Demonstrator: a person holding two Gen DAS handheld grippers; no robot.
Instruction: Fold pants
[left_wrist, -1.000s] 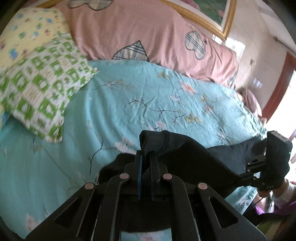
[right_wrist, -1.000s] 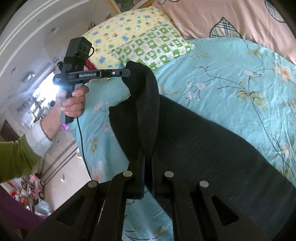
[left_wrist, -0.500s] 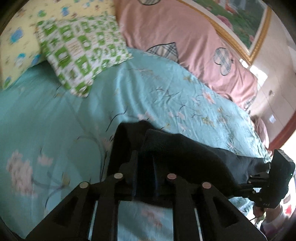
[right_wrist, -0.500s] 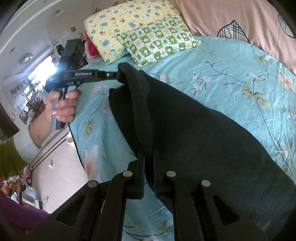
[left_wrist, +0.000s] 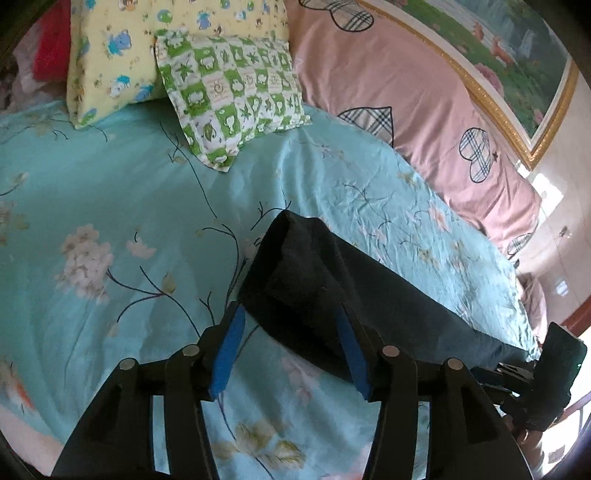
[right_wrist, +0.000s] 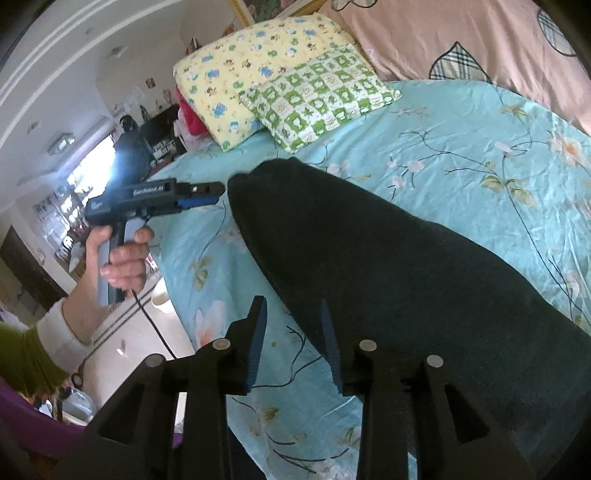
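Observation:
The black pants (left_wrist: 332, 291) lie flat on the turquoise floral bed sheet (left_wrist: 110, 206), folded along their length; they also show in the right wrist view (right_wrist: 388, 258). My left gripper (left_wrist: 291, 325) is open and empty, its blue pads either side of the pants' near end, just above it. My right gripper (right_wrist: 291, 317) is open and empty at the pants' front edge. The left gripper also shows in the right wrist view (right_wrist: 207, 195), held by a hand beside the pants' end.
A green checked pillow (left_wrist: 229, 99) and a yellow cartoon pillow (left_wrist: 110, 55) lie at the head of the bed. A pink quilt (left_wrist: 406, 92) runs along the far side. The bed's edge and the floor (right_wrist: 129, 332) are to the left in the right wrist view.
Both grippers have opened and let go of the pants. The raised pants edge has dropped flat onto the bed. Both grippers have drawn back a little.

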